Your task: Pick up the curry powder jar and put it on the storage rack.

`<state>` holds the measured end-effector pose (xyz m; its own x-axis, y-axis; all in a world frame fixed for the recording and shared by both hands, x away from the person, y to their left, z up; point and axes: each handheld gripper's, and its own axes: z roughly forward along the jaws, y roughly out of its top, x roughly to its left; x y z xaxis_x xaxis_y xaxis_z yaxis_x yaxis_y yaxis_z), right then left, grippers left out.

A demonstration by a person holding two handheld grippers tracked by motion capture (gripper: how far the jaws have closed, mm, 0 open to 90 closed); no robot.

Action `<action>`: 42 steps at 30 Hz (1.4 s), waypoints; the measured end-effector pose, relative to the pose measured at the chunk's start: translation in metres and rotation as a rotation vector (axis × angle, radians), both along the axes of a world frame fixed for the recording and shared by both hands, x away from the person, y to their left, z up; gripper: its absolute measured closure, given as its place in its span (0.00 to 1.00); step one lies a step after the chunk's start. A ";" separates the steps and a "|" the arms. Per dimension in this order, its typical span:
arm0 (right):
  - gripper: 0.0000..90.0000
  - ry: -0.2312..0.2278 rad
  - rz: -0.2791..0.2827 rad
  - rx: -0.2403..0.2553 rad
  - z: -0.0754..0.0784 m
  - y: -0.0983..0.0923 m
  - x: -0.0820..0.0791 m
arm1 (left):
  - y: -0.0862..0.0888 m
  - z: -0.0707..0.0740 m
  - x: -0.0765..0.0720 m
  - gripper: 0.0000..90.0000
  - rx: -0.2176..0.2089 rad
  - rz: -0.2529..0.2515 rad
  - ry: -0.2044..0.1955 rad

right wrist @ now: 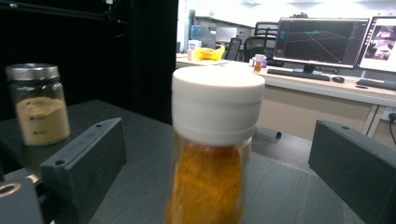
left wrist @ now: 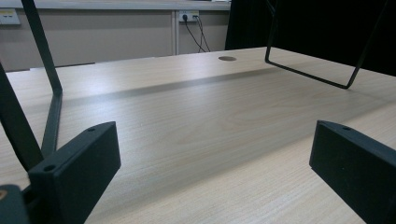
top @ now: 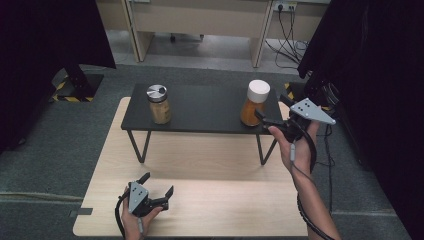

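Left hand: comes in from the bottom edge of the high view, wrist low, resting on the pale wooden surface point(top: 210, 160) near its front edge.
Left gripper point(top: 159, 189): lies low over the wood, pointing forward and a little right; its jaws stand wide apart with nothing between them. In the left gripper view its gripper point(left wrist: 215, 154) frames only bare wood grain, with the black wire legs of the shelf beyond.
Black shelf point(top: 200, 107): a low dark stand on wire legs, sitting on the surface toward its far side.
Steel-lidded jar point(top: 159, 104): upright on the shelf's left part, filled with a tan powder, well apart from both grippers.
White-capped jar point(top: 255, 103): upright on the shelf's right part, orange contents inside.
Right gripper point(top: 272, 111): raised to shelf height, aimed left at the white-capped jar; jaws spread wide, one on each side of it. In the right gripper view the gripper point(right wrist: 217, 154) straddles the jar, not touching.
Right forearm: reaches up from the bottom right, extended, cable trailing along it.
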<state>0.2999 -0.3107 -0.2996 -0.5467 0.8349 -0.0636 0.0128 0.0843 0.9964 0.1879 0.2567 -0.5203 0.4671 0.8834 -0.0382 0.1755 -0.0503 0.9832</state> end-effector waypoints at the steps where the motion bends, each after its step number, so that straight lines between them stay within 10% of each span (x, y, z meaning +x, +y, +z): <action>1: 0.05 0.000 0.004 0.000 -0.003 -0.003 -0.007 | 0.000 0.000 0.000 0.01 0.000 0.000 0.000; 19: 0.05 0.065 0.005 -0.007 -0.057 -0.022 -0.065 | -0.001 0.000 0.000 0.01 -0.001 0.004 -0.001; 42: 0.04 0.188 -0.017 0.052 -0.193 -0.017 -0.101 | 0.000 -0.001 -0.001 0.01 -0.004 0.005 -0.003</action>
<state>0.1992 -0.3276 -0.4930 -0.5311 0.8434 0.0813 0.1999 0.0315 0.9793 0.1871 0.2566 -0.5210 0.4633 0.8853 -0.0400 0.1725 -0.0458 0.9839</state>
